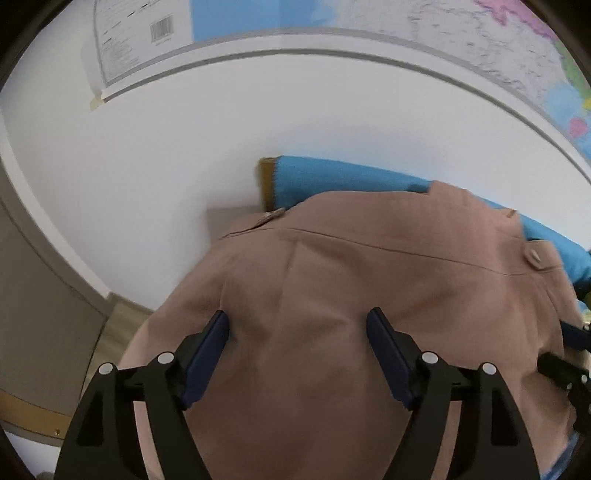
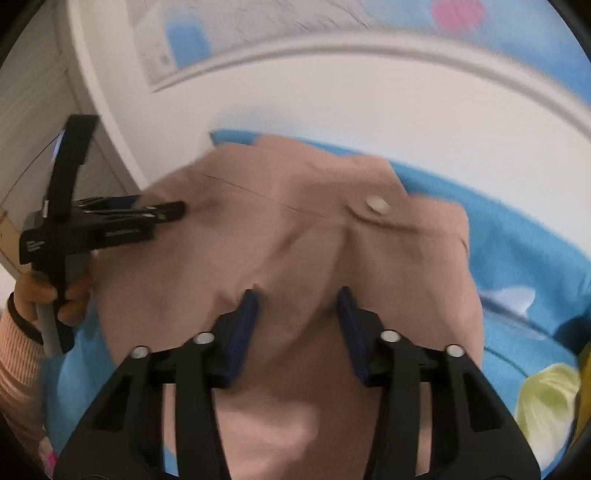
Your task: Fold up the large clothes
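Where a map (image 1: 461, 44) hangs on the white wall (image 1: 177, 155), blue bedding (image 2: 517, 258) underlies the pink coat (image 1: 332, 295).

barcode on wall map (image 1: 161, 31) with digits too small to read, other print illegible

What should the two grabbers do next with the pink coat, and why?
Probably lower and close both on the cloth. The left gripper and right gripper are open over the pink coat, holding nothing, and it lies spread on the blue sheet, not yet folded.
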Demonstrator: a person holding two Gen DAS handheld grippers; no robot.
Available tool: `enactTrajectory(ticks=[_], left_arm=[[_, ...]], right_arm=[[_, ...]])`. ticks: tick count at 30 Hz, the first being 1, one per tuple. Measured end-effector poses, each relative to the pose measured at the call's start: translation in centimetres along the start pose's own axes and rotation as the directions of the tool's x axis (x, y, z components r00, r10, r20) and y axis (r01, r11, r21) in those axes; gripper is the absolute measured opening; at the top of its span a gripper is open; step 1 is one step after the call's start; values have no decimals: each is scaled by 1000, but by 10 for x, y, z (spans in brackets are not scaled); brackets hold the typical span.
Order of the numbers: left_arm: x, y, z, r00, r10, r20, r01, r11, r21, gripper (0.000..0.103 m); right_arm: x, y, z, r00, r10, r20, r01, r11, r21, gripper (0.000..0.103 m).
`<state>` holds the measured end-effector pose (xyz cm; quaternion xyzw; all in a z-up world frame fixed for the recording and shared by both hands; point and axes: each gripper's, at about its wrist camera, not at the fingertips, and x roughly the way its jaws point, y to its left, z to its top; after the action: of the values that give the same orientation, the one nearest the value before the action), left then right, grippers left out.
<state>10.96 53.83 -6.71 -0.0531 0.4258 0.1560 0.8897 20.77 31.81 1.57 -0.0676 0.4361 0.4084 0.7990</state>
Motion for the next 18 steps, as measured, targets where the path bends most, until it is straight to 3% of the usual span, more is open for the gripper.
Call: enactTrajectory(ticks=[4, 6, 9, 11, 14, 18], left_arm=[[3, 19, 2, 1000, -20, -5, 19, 998, -56, 76], [2, 24, 1, 1000, -23, -2, 23, 998, -65, 76], [-11, 21, -4, 1000, -12, 24, 14, 998, -62, 75], [-22, 13, -6, 998, -8, 65, 10, 1000, -30, 75], [-32, 8, -13, 994, -28, 101, 25, 999, 24, 75], [-29, 7, -25, 997, -33, 68, 30, 999, 42, 75]], right_arm=[[-7, -30, -8, 999, 35, 8, -36, 996, 82, 26], [-10, -38, -10, 998, 63, 1, -63, 991, 114, 26], [-19, -31, -10, 999, 39, 3, -39, 994, 97, 32], [-34, -25, -12, 998, 37, 60, -42, 996, 83, 50], [-44, -23, -17, 995, -22, 95, 19, 999, 29, 52], [-24, -47, -28, 1000, 13, 17, -15, 994, 108, 45]])
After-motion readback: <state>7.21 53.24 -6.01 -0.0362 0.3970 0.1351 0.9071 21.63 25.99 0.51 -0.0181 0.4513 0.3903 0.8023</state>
